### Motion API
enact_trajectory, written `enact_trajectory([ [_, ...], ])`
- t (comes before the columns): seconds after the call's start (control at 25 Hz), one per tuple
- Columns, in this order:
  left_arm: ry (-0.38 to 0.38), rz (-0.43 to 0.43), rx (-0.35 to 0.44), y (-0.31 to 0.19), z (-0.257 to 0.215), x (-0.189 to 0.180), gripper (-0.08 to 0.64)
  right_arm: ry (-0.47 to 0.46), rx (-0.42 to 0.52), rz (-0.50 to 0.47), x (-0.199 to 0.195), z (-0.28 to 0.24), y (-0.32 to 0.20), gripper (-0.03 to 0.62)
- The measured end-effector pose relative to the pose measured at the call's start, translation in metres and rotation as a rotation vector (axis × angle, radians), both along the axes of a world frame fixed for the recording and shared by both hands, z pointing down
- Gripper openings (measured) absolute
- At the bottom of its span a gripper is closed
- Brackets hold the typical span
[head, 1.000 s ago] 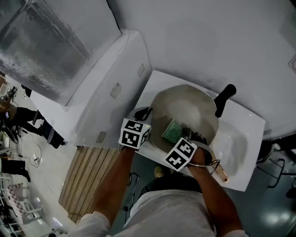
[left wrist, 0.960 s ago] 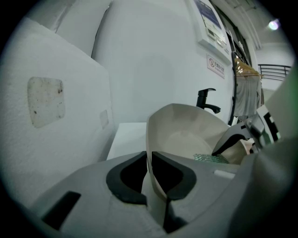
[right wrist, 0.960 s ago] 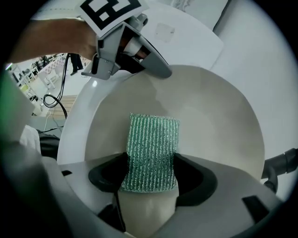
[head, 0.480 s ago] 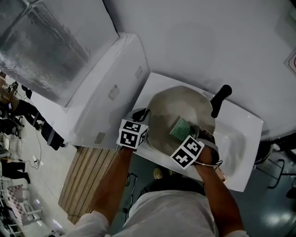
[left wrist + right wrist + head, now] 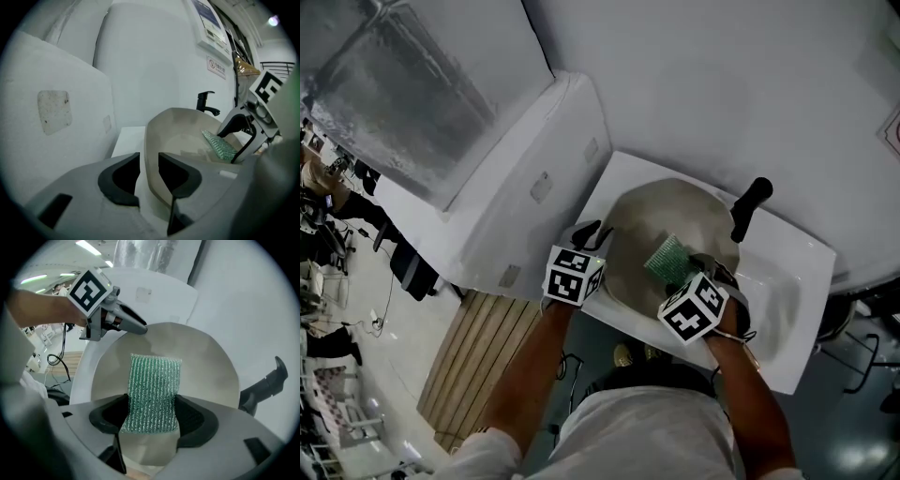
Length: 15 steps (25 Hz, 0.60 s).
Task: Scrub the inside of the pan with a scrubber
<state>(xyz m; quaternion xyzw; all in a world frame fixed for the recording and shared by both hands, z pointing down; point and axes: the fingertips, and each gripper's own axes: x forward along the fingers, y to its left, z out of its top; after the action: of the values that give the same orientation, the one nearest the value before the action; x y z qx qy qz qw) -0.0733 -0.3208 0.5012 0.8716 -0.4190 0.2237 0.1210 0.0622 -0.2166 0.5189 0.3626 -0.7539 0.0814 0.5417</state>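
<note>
Finds the pan (image 5: 675, 211) lying in the white sink (image 5: 797, 246), pale inner face up, black handle (image 5: 748, 208) pointing away toward the wall.

Notes the left claw (image 5: 591, 232) at the pan's left rim, jaws standing apart after just opening. In the left gripper view, reads the pan's rim in the gap between the two black pads (image 5: 117, 180), with neither pad pressing on it. Records no grip on that side.

Finds the right claw (image 5: 698, 269) over the near side of the pan, pointing steeply down and closed on the green scrubber (image 5: 667, 260). Confirms this in the right gripper view: both pads clamped against the scrubber's sides, the mesh strip sticking out past the jaws over the inside of the pan. Cannot tell whether the scrubber's far edge touches the pan.

Notes wooden slats (image 5: 478, 366) on the floor, below and left of the sink.
</note>
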Motion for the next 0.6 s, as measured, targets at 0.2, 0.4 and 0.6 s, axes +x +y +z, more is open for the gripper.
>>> enact_trajectory([
  [0.2,0.000,-0.022,0.036,0.005,-0.017,-0.009,0.124,-0.080,0.049,0.018,-0.004,-0.024,-0.009,0.304],
  [0.4,0.024,-0.036,0.097,0.011,-0.048,-0.010,0.124,-0.155,0.101,0.020,-0.010,-0.050,-0.015,0.304],
  [0.6,0.077,-0.037,0.167,0.023,-0.086,-0.006,0.124,-0.282,0.165,0.035,-0.018,-0.084,-0.021,0.304],
])
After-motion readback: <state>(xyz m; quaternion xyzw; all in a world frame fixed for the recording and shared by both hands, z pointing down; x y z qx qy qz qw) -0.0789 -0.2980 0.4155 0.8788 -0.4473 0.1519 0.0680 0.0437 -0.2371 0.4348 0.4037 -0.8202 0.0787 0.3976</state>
